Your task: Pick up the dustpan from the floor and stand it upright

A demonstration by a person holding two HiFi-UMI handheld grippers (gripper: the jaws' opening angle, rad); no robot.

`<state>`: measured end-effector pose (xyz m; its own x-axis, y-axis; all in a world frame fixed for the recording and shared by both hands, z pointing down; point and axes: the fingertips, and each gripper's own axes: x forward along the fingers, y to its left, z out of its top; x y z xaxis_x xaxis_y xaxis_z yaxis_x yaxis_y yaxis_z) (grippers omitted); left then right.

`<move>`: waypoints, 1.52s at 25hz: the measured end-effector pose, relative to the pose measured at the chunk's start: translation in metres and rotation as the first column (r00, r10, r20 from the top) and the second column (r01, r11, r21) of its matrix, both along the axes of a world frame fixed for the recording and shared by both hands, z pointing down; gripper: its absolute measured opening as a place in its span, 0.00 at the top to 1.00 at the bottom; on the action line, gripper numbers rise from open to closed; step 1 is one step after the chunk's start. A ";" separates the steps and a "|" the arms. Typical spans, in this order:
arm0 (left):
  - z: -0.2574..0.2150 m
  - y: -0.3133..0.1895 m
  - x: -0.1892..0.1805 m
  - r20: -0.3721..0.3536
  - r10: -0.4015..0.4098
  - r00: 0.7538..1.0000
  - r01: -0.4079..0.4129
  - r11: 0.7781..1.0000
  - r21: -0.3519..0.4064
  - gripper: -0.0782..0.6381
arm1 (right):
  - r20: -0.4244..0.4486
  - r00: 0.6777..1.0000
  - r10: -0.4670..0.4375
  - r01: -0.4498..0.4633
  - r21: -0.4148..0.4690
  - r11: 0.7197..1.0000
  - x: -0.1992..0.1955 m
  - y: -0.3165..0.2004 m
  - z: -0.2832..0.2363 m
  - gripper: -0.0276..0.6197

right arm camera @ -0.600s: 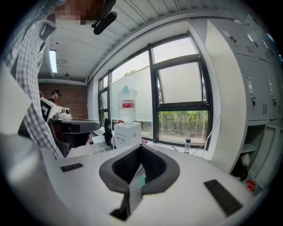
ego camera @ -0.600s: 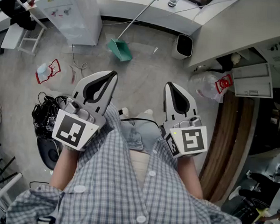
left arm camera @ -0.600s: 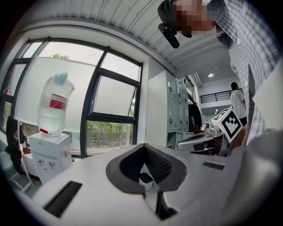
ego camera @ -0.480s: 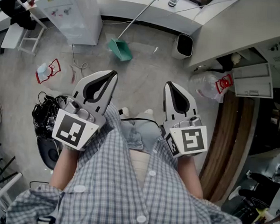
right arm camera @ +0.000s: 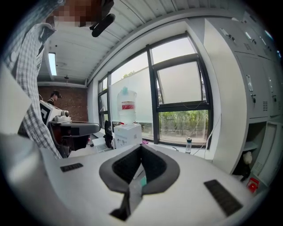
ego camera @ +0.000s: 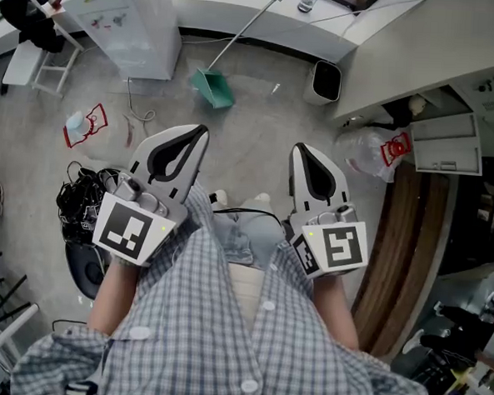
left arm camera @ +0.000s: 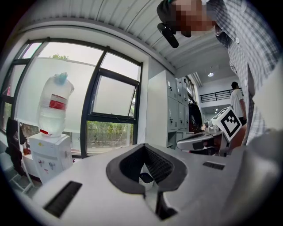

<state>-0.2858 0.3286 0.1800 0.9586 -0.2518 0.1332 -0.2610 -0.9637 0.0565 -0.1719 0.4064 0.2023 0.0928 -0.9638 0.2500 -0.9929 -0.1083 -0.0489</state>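
The green dustpan (ego camera: 213,89) lies on the floor well ahead, and its long thin handle (ego camera: 245,27) slants up against the window ledge. A sliver of green dustpan (right arm camera: 141,181) shows through the hole between the right jaws. My left gripper (ego camera: 202,132) is held level near my body, shut and with nothing in it; in its own view the left gripper (left arm camera: 143,146) has its tips together. My right gripper (ego camera: 300,148) is beside it, also shut and with nothing held, and the right gripper (right arm camera: 141,147) shows closed tips. Both are far short of the dustpan.
A water dispenser (ego camera: 128,22) stands at the far left, with a white stool (ego camera: 38,64) beside it. A small white bin (ego camera: 324,80) sits by the grey counter (ego camera: 423,45). A plastic bag (ego camera: 368,150), a red-and-white bag (ego camera: 84,124) and tangled black cables (ego camera: 82,199) lie on the floor.
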 end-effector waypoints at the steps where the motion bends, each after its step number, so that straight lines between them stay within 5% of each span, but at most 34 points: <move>1: -0.001 -0.001 0.000 -0.002 -0.002 1.000 0.002 1.000 0.002 0.88 | 0.010 1.000 0.004 -0.004 0.005 1.000 0.001 -0.001 -0.001 0.95; 11: -0.010 -0.010 -0.009 -0.067 -0.023 0.997 0.023 1.000 -0.005 0.88 | 0.024 0.998 0.057 -0.057 0.004 0.998 0.008 0.002 0.002 0.95; 21: -0.008 -0.021 0.010 -0.048 -0.060 0.997 0.060 0.998 0.001 0.88 | 0.012 1.000 0.020 -0.019 -0.040 0.999 0.036 -0.002 0.012 0.95; 38: -0.007 -0.082 0.128 -0.008 -0.162 0.987 0.162 0.987 -0.002 0.88 | 0.041 0.996 -0.080 0.082 -0.042 0.996 0.158 -0.081 0.015 0.95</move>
<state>-0.1579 0.2463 0.1734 0.9060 -0.4039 0.1264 -0.4134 -0.9085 0.0603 -0.0139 0.3258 0.2172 0.0043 -0.9558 0.2940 -0.9959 -0.0307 -0.0854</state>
